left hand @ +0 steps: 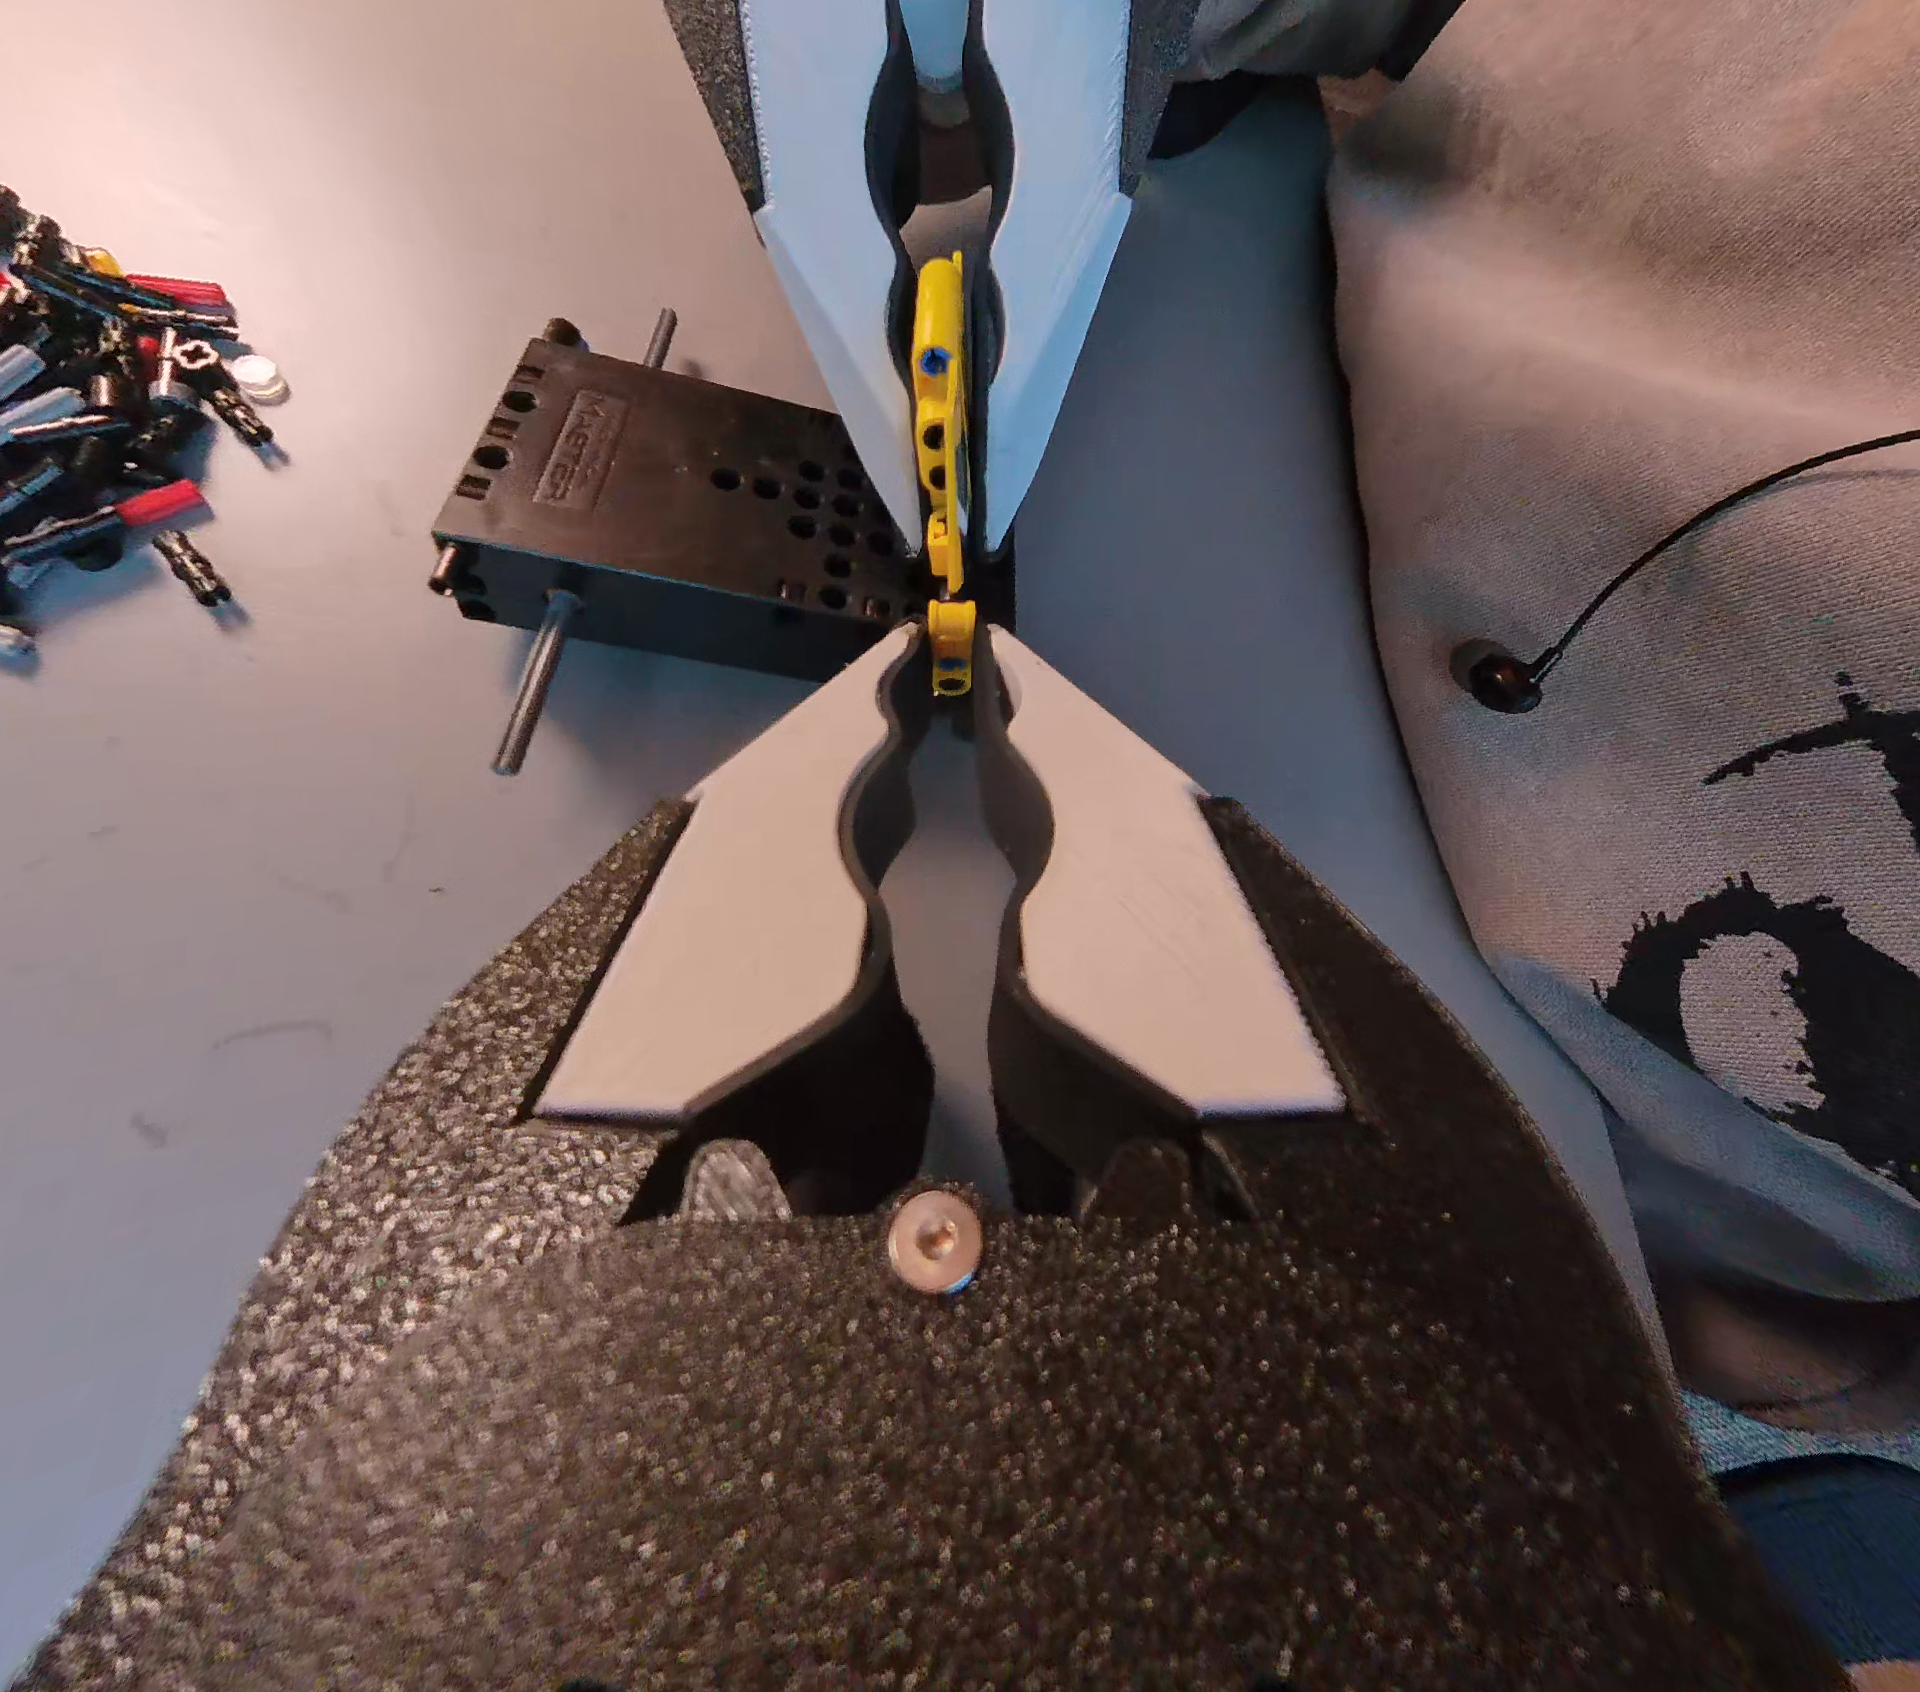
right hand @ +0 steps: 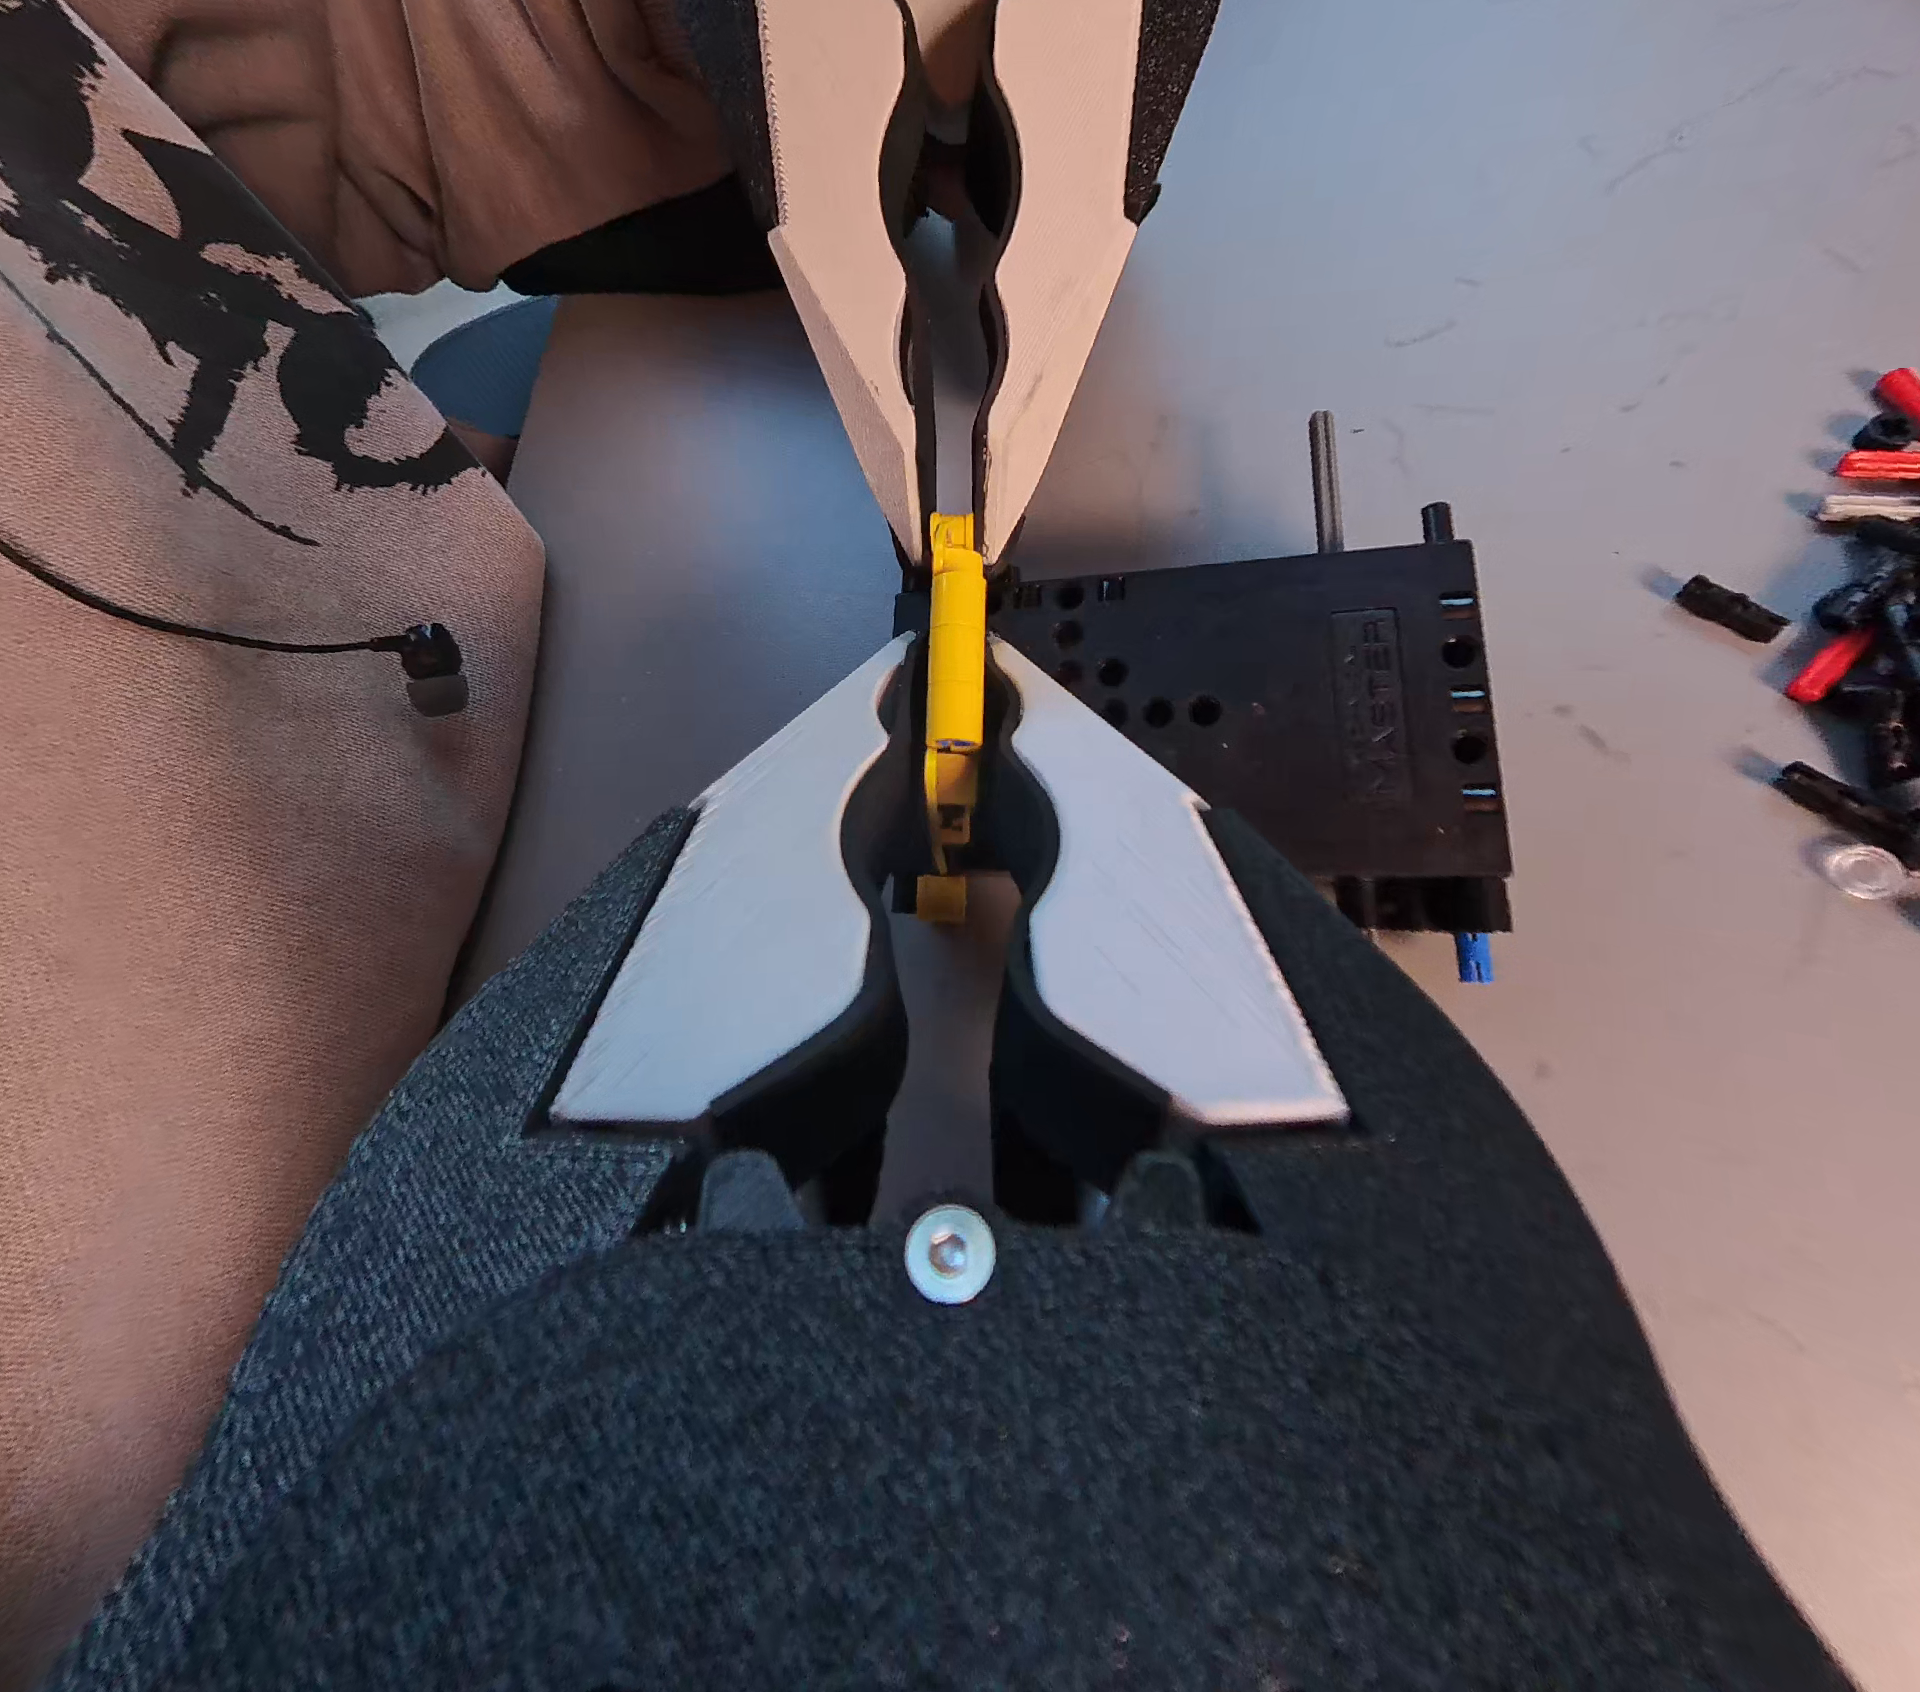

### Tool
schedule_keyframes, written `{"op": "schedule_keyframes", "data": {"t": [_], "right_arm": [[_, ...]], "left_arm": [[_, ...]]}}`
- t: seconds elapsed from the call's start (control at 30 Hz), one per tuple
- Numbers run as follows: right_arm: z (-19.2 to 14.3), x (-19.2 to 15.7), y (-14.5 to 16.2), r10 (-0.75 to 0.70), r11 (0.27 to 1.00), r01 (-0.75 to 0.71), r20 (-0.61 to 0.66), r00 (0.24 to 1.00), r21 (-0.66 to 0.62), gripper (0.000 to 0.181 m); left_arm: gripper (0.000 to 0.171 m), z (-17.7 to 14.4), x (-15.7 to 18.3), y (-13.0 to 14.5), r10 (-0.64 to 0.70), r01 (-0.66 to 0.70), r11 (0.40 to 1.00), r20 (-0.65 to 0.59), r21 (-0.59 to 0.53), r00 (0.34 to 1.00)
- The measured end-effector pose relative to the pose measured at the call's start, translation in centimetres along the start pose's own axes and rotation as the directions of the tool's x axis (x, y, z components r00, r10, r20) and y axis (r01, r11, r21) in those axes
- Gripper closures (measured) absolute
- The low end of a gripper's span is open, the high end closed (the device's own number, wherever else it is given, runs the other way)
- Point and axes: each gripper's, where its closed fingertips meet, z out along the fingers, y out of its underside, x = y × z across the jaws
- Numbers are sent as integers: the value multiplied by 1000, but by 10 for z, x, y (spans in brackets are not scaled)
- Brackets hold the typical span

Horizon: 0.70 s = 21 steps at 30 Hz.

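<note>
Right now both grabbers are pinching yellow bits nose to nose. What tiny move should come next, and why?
Probably ease the left gripper straight forward. Its small yellow piece sits tip to tip with the longer yellow piece that the right gripper holds, already lined up, with a thin gap between them.

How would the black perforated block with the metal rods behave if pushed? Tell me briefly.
The black block lies flat and broad on the table, so it would probably slide, not tip. It looks rigid. Its metal rod sticks out sideways and could catch on the loose parts.
</note>
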Motion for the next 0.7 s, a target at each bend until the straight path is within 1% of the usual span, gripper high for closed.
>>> {"op": "schedule_keyframes", "data": {"t": [0.03,0.07,0.13,0.17,0.23,0.27,0.3,0.37,0.43,0.5,0.57,0.63,0.67,0.7], "right_arm": [[0,-1,1,1,1000,-1,2,1000,1,174],[-6,1,10,-9,999,9,2,1000,-45,175],[-39,28,26,26,999,-32,-132,991,-41,175],[-45,26,27,35,999,-39,-131,991,-24,175],[-36,9,14,-32,999,30,-97,995,-23,175],[-32,7,10,-53,998,51,-91,994,-28,174],[-32,9,4,-47,999,46,-91,995,-5,174],[-38,16,-3,21,998,-17,-68,997,67,174],[-42,21,-4,56,995,-50,-66,996,91,174],[-41,20,4,36,999,-33,-71,997,38,174],[-39,21,17,10,999,-13,-91,996,-42,174],[-38,27,34,-51,989,29,-152,987,-142,174],[-37,31,40,-86,981,51,-184,979,-187,171],[-37,33,42,-112,975,68,-205,972,-211,160]], "left_arm": [[165,0,0,2,3,-3,1000,-2,-5,1000],[165,-9,-8,12,11,-9,999,36,-37,999],[165,-33,-22,24,-73,72,997,95,11,993],[165,-35,-24,25,-67,66,998,116,13,991],[165,-24,-17,19,-26,26,1000,72,-8,997],[165,-19,-14,16,-1,2,1000,59,-18,998],[164,-17,-12,16,16,-15,1000,51,-27,999],[165,-19,-12,17,4,-4,1000,63,-12,998],[165,-20,-12,18,9,-8,1000,70,-9,998],[165,-20,-12,18,17,-17,1000,76,-10,997],[165,-20,-12,17,21,-21,1000,80,-4,997],[165,-20,-10,15,27,-28,1000,76,5,997],[165,-20,-10,13,28,-29,1000,74,11,997],[165,-20,-9,11,27,-28,999,72,20,997]]}}
